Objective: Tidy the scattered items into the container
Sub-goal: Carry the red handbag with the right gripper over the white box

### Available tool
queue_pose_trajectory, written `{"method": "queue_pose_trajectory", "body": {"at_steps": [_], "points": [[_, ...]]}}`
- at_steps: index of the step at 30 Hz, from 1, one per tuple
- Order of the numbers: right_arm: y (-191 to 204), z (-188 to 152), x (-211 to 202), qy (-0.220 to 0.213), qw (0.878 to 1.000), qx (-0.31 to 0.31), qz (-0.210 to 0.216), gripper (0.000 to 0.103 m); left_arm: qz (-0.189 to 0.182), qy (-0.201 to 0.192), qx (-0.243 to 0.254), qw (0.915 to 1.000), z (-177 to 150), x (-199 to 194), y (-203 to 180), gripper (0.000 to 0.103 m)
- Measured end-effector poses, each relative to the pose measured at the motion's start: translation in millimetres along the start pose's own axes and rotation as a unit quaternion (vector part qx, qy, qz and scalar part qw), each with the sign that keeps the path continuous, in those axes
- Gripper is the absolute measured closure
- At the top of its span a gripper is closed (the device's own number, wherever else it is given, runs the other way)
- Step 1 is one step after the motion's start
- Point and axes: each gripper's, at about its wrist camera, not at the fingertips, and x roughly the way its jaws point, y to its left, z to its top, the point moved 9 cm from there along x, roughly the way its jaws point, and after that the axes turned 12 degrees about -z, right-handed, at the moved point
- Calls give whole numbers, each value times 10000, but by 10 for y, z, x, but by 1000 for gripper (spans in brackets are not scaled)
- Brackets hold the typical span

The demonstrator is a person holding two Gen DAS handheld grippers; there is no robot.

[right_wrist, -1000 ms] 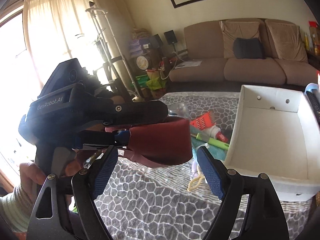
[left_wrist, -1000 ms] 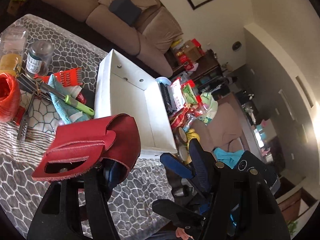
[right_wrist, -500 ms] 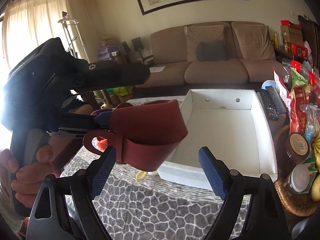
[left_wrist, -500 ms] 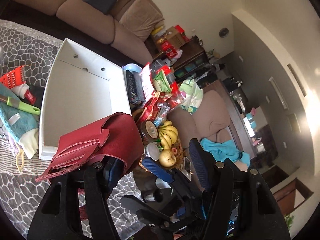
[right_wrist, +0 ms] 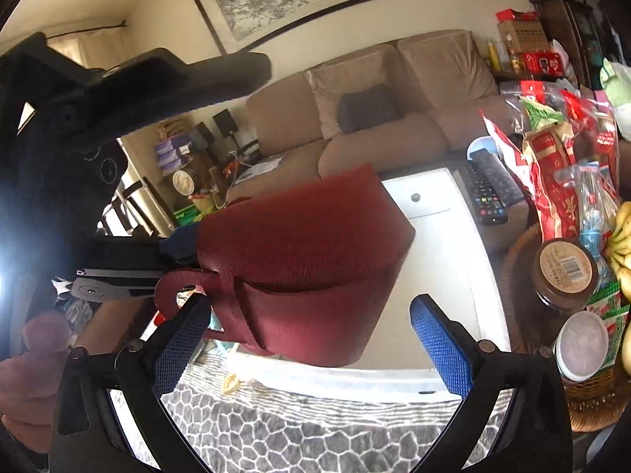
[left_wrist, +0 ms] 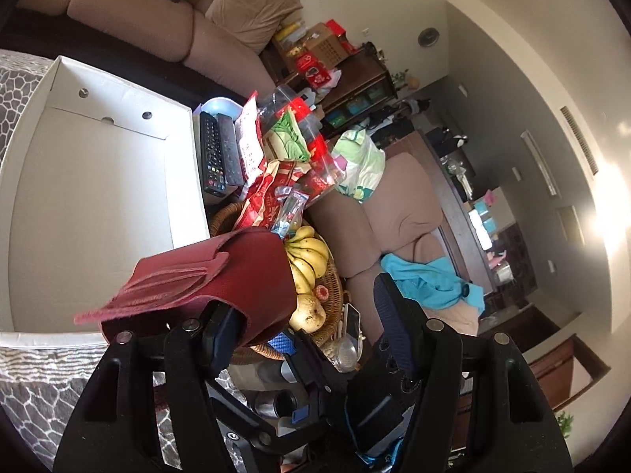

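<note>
My left wrist camera looks steeply down along its fingers from just above the white box (left_wrist: 90,197), which fills the left of the frame, with the fruit basket (left_wrist: 331,295) at centre. My right wrist camera looks level across the table toward the sofa (right_wrist: 378,126) at upper centre. Both views share the box (right_wrist: 445,260), the red leather pouch (left_wrist: 221,276) close up, and the remote controls (left_wrist: 215,153)

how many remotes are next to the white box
2. Both remotes lie side by side just right of the box: one against its wall, the other beside it, by the snack bags. More could be hidden under the bags.
</note>
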Motion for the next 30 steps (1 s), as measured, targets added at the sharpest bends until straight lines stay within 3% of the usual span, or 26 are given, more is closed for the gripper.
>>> {"method": "queue_pose_trajectory", "body": {"at_steps": [11,16,21,25,28,30], "points": [[-223,119,494,-218,9993,-232,-203,7,88,22,-264,9996,337,257,492,43],[-376,69,781,256,9987,-330,-307,7,163,181,-740,9970,364,443,977,43],[-602,-108,976,638,9963,-291,-497,7,288,391,-1144,9922,183,673,1423,43],[-729,-207,1015,773,9946,-304,-619,7,786,621,-1232,9873,10,706,1745,43],[-783,-275,994,770,9943,-317,-662,7,1364,756,-1268,9796,-60,584,1951,30],[-804,-314,973,764,9944,-296,-669,6,1564,874,-1273,9756,-108,484,1995,29]]}}
